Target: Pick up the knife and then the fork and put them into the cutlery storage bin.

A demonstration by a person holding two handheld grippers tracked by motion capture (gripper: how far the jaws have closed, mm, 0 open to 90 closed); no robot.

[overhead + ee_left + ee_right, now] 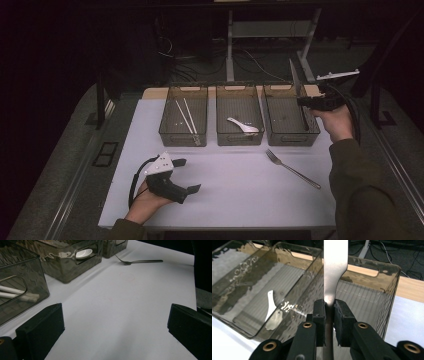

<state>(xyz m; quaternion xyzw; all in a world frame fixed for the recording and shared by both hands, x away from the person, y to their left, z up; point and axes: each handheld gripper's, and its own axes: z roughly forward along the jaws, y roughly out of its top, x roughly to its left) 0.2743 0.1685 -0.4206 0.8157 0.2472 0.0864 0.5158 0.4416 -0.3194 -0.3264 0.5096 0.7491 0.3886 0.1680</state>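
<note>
While our right gripper pinches the flat steel table knife upright at the right of the high view, its long axis points down into the smoky translucent plastic bin directly beneath.

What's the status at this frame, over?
Right gripper shut on knife, above right bin. Left gripper open, idle on table. Fork waits on table. Nothing blocking.
</note>
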